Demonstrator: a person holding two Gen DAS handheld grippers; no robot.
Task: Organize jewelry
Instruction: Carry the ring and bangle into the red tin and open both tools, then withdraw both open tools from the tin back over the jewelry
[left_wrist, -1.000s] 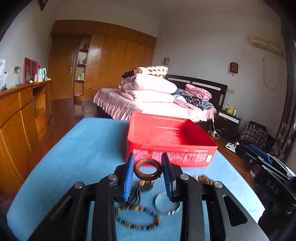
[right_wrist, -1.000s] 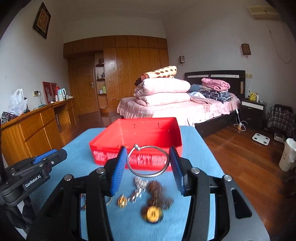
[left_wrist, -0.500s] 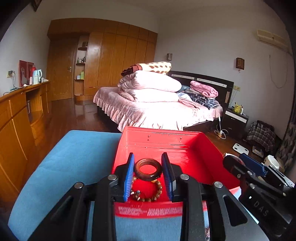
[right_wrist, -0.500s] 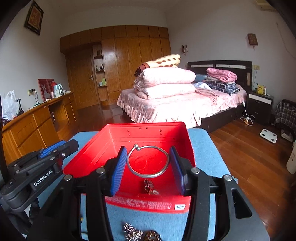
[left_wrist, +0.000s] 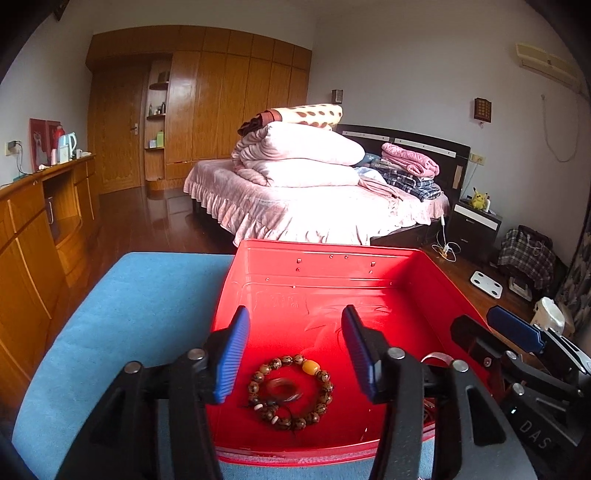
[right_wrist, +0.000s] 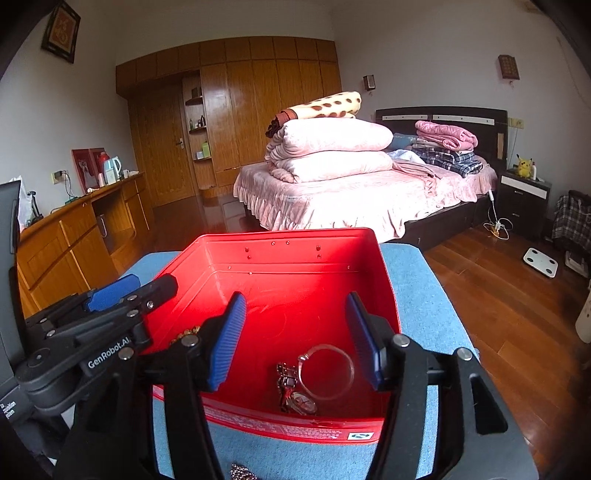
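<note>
Down in the shallow red metal box, a brown ring lies blurred inside the loop of a brown beaded bracelet with one amber bead, near the box's front wall on its left side. Toward the right front corner a thin silver bangle rests against a metal-strap wristwatch. Left gripper hangs over the beads, blue pads spread wide, holding nothing. Right gripper likewise gapes empty above the bangle. The box sits on a blue cloth-covered table, with a bit of chain at the table's front edge.
</note>
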